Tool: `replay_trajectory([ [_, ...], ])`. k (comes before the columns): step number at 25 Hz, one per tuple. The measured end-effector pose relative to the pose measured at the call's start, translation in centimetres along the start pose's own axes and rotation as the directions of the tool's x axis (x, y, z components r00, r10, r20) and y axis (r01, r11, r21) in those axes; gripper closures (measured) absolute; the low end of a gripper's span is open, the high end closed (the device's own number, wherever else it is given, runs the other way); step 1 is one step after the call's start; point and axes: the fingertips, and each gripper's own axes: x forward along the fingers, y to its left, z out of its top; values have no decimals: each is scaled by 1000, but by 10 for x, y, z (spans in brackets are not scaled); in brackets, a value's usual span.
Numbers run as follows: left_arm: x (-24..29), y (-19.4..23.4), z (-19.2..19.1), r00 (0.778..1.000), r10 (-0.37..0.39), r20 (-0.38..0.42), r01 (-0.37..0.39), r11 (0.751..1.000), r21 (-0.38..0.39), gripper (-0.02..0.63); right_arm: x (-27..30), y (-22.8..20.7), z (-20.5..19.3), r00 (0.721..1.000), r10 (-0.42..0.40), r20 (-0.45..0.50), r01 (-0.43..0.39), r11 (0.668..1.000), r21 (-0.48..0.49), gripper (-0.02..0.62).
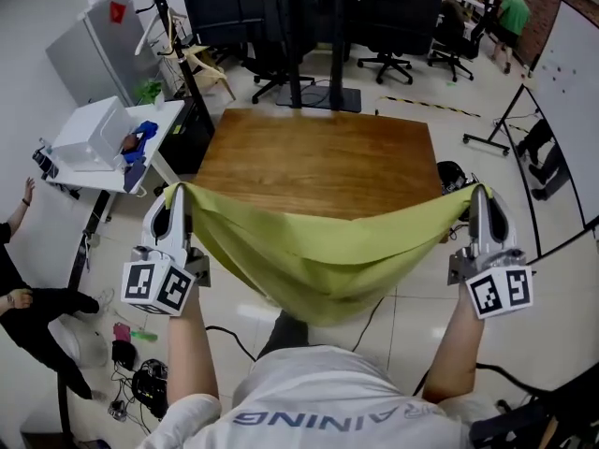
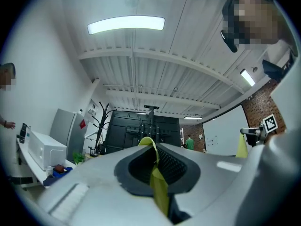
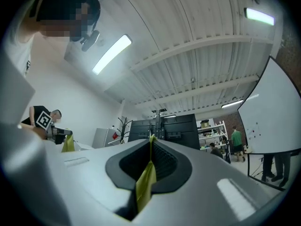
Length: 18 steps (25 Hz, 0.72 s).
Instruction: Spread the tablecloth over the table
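A yellow-green tablecloth (image 1: pixel 323 251) hangs in a sagging curve between my two grippers, in front of the near edge of the brown wooden table (image 1: pixel 318 157). My left gripper (image 1: pixel 176 195) is shut on the cloth's left corner, which shows as a pinched strip of tablecloth (image 2: pixel 157 178) in the left gripper view. My right gripper (image 1: pixel 479 196) is shut on the right corner; a strip of tablecloth (image 3: pixel 146 180) runs between its jaws. Both grippers point slightly upward. The cloth's middle droops below table height and hides part of the near table edge.
A white side table (image 1: pixel 112 148) with a white box and blue items stands to the left. A person (image 1: pixel 23 288) crouches at the far left near cables on the floor. Office chairs (image 1: pixel 384 59) and a black stand (image 1: pixel 314 36) are beyond the table. A whiteboard (image 1: pixel 571 73) stands right.
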Motion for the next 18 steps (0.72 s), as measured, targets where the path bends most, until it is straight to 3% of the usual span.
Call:
replay_trajectory([
  [6,73,48,-2,999,-25,39,25,1000,2,602,64,-13,-10,998,-55,10,55,998,-19,586],
  [13,162,80,-11,989,-145,15,145,989,20,602,148,-22,-26,990,-141,3,141,990,-4,586],
  [18,202,120,-27,987,-159,0,159,987,-7,603,181,-34,-38,978,-209,1,209,978,19,586],
])
